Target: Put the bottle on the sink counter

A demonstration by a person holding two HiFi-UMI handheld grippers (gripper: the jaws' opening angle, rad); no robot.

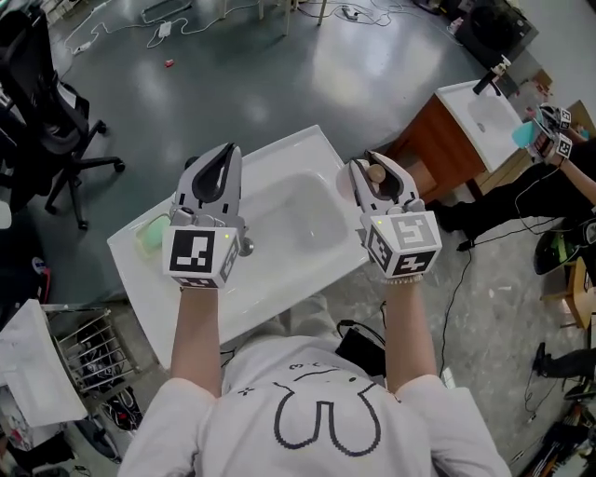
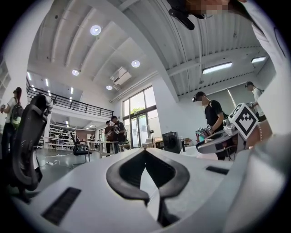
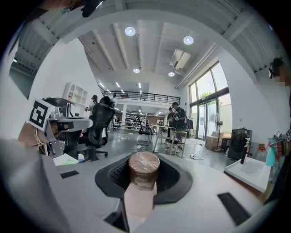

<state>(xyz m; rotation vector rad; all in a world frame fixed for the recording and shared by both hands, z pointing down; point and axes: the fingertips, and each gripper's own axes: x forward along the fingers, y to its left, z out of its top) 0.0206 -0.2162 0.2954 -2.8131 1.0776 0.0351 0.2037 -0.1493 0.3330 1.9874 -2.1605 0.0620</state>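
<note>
A white sink counter (image 1: pixel 300 149) stood on a grey workshop floor. Over its right edge, the right gripper (image 1: pixel 378 170) had its jaws part-closed on a pale, brown-capped bottle (image 3: pixel 143 172). The left gripper (image 1: pixel 222 160) hung over the counter's left side, jaws together and empty.

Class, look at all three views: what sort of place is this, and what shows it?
Probably an open-plan lab or workshop, not a bathroom: the white ceramic sink counter stands free on a grey polished floor, a black swivel office chair sits nearby, and loose cables trail across it.
</note>
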